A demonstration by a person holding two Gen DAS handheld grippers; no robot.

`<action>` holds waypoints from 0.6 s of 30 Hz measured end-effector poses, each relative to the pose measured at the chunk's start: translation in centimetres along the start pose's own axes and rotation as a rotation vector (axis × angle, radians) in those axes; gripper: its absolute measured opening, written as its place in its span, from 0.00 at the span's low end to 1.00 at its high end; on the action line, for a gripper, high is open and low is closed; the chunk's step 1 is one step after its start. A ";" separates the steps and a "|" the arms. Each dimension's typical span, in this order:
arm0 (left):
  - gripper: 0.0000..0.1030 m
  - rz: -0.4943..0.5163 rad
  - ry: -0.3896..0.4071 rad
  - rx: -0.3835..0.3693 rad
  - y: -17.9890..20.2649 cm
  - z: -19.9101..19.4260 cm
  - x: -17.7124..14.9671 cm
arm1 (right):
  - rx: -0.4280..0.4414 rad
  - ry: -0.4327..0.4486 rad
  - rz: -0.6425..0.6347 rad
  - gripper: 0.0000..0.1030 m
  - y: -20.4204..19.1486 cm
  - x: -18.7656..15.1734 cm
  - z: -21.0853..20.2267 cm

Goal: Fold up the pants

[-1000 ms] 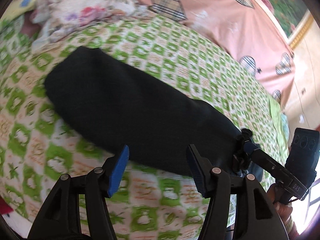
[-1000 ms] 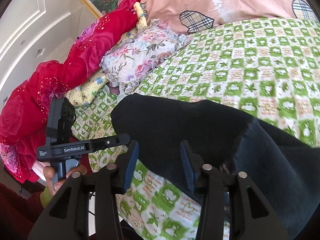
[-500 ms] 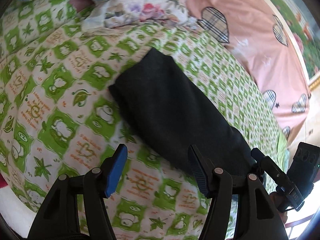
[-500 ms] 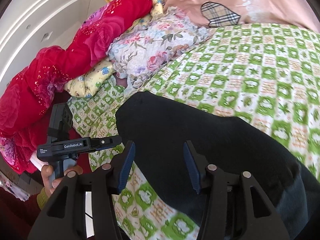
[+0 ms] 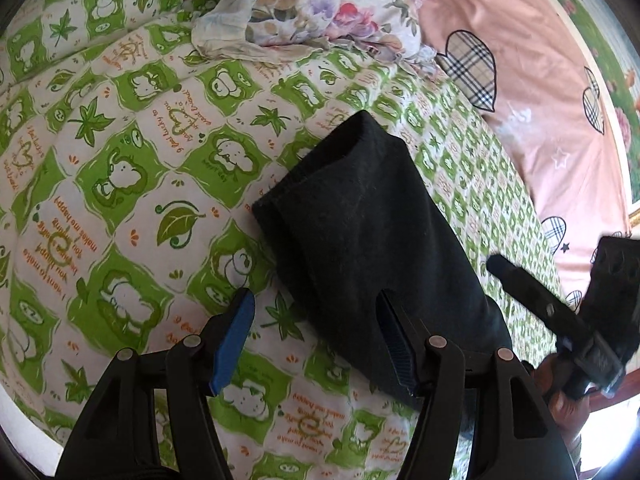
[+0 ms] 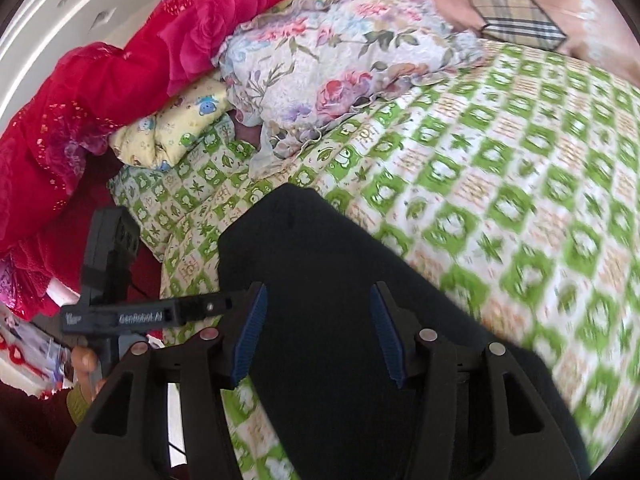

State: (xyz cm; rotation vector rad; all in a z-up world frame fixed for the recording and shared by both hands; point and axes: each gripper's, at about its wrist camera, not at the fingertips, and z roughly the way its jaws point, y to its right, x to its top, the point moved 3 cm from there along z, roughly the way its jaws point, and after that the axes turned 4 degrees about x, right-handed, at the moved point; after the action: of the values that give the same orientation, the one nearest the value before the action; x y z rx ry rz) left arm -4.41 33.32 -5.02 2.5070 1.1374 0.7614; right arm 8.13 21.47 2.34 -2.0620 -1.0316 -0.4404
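We have the black pants (image 5: 372,232) lying as a long dark strip on the bed's green-patterned sheet (image 5: 120,168), one narrow end toward the floral pillow (image 6: 328,60). Our left gripper (image 5: 316,338) hovers at their near edge, fingers spread and empty. Our right gripper (image 6: 316,332) hangs over the cloth, fingers parted and gripping nothing. The fabric looks soft, limp and light, so it should drape and slide easily; we judge the corners of the narrow end the best places to pinch.
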 end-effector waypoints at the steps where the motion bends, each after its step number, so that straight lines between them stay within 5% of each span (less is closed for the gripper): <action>1: 0.62 -0.002 0.000 0.000 0.0 0.1 0.1 | 0.007 -0.021 -0.013 0.53 0.1 0.7 0.8; 15: 0.58 -0.007 0.032 0.013 0.2 1.3 1.1 | 0.070 -0.199 -0.121 0.53 0.6 5.9 9.7; 18: 0.44 -0.006 0.047 0.036 0.1 1.5 1.4 | 0.082 -0.236 -0.146 0.52 0.3 5.7 10.8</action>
State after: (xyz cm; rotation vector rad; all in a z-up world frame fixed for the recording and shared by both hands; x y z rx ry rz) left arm -2.76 34.26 -5.69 2.5265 1.1844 0.8085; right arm 11.52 32.66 -1.33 -2.0065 -1.3238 -0.2266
